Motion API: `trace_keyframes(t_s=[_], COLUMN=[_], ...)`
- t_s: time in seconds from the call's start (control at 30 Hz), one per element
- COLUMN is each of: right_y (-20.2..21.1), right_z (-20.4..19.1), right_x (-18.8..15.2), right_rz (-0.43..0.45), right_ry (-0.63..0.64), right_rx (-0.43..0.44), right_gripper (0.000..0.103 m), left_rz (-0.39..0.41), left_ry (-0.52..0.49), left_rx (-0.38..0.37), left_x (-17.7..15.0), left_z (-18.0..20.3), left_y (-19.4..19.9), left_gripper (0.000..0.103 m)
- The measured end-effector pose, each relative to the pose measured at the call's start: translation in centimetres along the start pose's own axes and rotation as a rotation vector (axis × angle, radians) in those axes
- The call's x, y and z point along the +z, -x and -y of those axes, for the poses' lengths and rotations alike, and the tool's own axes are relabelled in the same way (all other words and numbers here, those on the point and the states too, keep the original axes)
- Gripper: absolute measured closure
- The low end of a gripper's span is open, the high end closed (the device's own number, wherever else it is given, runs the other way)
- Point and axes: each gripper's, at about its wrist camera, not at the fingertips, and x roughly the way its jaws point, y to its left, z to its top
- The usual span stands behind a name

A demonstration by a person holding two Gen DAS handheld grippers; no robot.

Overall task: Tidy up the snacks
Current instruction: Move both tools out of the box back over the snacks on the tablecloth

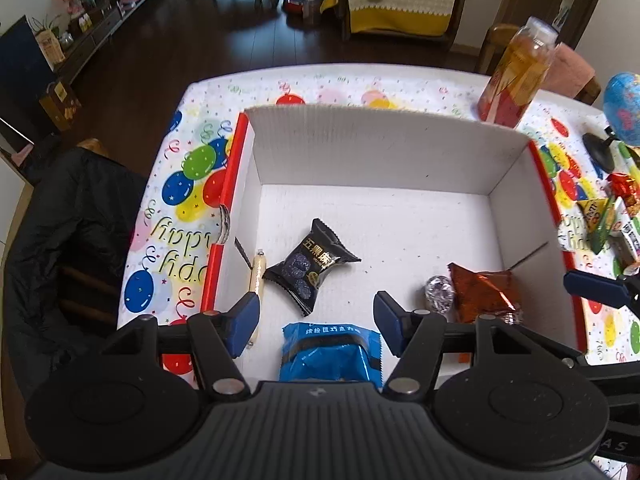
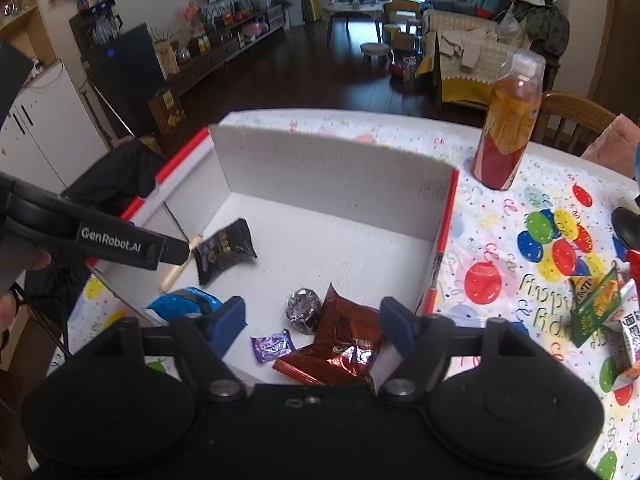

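A white cardboard box (image 1: 384, 148) with red edges (image 2: 328, 168) sits on a balloon-print tablecloth. Inside lie a black snack pack (image 1: 310, 266) (image 2: 224, 250), a blue packet (image 1: 330, 354) (image 2: 184, 306), a thin cream stick (image 1: 257, 276), a silver foil candy (image 1: 440, 294) (image 2: 304, 306), an orange-brown foil pack (image 1: 486, 294) (image 2: 340, 342) and a small purple candy (image 2: 273, 346). My left gripper (image 1: 316, 320) hovers open above the blue packet, nothing between its pads. My right gripper (image 2: 312, 326) is open over the foil pack and silver candy, holding nothing.
A tall bottle of orange drink (image 1: 516, 76) (image 2: 508, 128) stands behind the box's right corner. More snack packs (image 1: 616, 220) (image 2: 600, 316) are heaped on the cloth at right, near a globe (image 1: 622, 108). A dark jacket (image 1: 68, 232) hangs on a chair to the left.
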Motion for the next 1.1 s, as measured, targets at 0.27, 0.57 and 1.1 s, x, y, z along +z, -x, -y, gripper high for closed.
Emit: trace_keyframes(t_s=[0.27,0.57,1.1], right_y=[3.8,8.9,14.6], right_z=[0.0,1.3,9.4], right_x=[-0.5,-2.5,-7.2], right_rz=[0.069,0.151,0.208], right_ry=[-0.029,-0.085,-0.184], right_rx=[0.003,0.011,-0.063], right_gripper=[0.016,0.01,0.0], left_rz=[0.065,0.115,0.169], left_ry=[-0.015,-0.005,-0.091], left_rx=[-0.021,-0.07,-0.184], left_x=[-1.5,-3.5,-4.7], left_z=[1.0,2.8,13.1], left_y=[3.5,6.9,8.4], left_gripper=[0.037,0.035,0.004])
